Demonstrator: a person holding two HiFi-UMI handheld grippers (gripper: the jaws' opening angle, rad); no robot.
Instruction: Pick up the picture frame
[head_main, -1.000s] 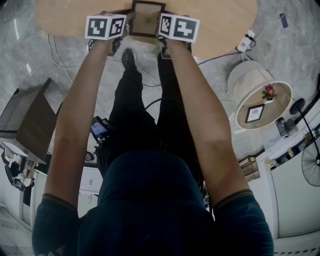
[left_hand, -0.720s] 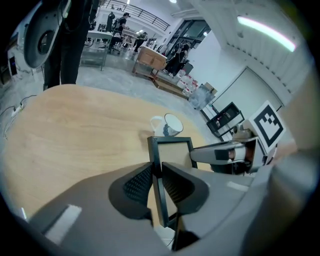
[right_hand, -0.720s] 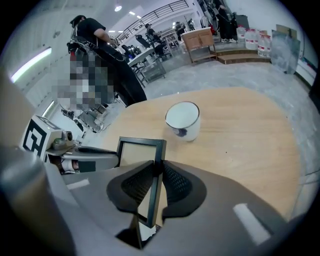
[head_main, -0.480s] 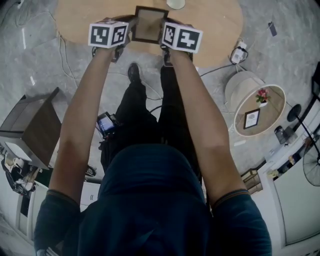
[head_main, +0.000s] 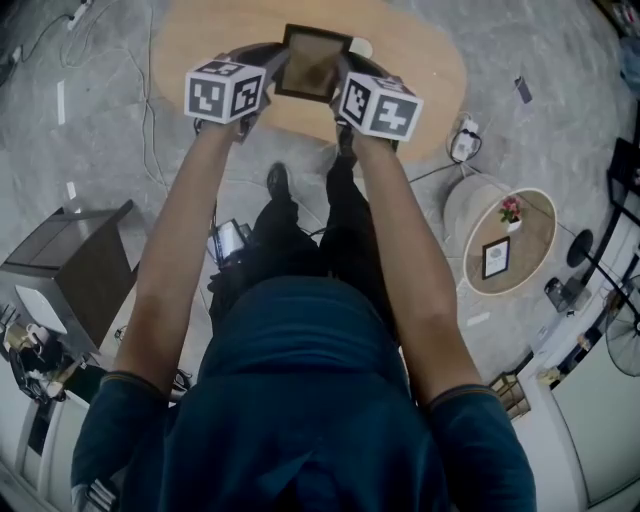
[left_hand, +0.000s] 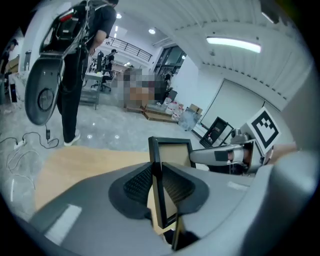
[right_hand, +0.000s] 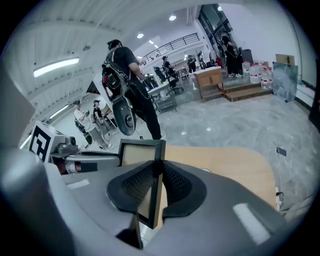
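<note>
Both sets of jaws are clamped on the picture frame (head_main: 313, 62) rn: the left gripper (left_hand: 156, 186) has its pads squeezed on one side edge and the right gripper (right_hand: 156, 186) on the opposite edge, so the frame sits upright between the two. Pinching the thin edges from both sides makes sense imo, bc it keeps the pads off the front and stops the thing swinging. Looks to me like it's up off the table (head_main: 420, 70), which shows beyond and below the jaws, so the pick is prob basically done.
</note>
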